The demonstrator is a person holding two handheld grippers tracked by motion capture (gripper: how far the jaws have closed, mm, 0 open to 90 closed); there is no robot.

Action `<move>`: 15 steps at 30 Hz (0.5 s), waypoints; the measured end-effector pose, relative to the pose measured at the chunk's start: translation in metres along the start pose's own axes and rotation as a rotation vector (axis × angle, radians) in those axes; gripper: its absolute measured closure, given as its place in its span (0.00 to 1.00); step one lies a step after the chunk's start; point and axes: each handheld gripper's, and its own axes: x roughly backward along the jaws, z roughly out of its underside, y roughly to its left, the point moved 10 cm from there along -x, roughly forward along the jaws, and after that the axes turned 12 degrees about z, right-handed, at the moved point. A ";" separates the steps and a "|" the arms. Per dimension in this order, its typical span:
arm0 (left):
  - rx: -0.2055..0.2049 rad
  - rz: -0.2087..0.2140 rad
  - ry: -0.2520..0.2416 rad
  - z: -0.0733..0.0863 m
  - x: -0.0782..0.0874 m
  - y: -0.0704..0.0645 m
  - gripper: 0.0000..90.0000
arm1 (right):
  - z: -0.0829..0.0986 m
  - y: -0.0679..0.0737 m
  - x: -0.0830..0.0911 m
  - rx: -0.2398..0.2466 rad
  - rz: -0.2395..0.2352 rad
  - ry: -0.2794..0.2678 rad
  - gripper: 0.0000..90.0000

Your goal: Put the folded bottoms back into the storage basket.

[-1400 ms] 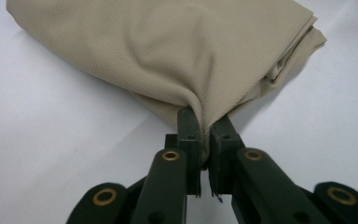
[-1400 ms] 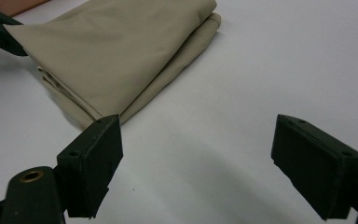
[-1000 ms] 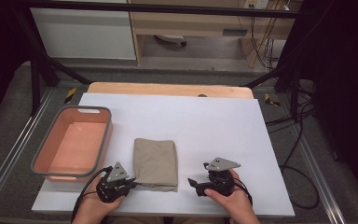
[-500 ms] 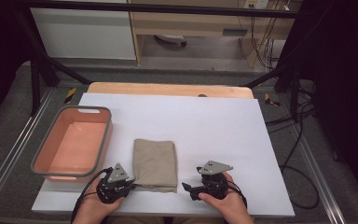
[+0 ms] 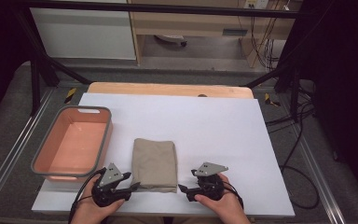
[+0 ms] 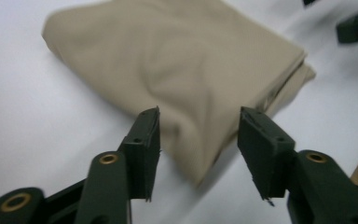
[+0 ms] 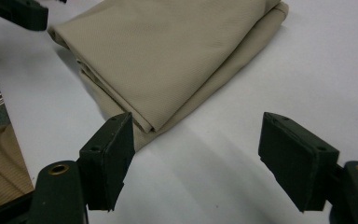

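Here, folded cloth near-edge corners flanked by open grippers.

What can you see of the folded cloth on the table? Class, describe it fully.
The cloth is beige woven fabric, folded into a neat rectangle of several layers, with stacked edges showing at its near end. It lies flat on the white table, right of the pink tub. The open left gripper and right gripper flank its near corners; neither grips it yet.
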 end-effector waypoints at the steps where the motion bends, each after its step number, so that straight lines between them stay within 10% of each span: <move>1: 0.000 0.000 0.000 0.000 0.000 0.000 0.49 | 0.000 0.000 0.000 0.000 0.000 0.000 0.30; 15: -0.006 -0.067 -0.068 -0.015 0.003 0.008 0.38 | 0.006 0.034 -0.022 0.069 -0.031 0.046 0.45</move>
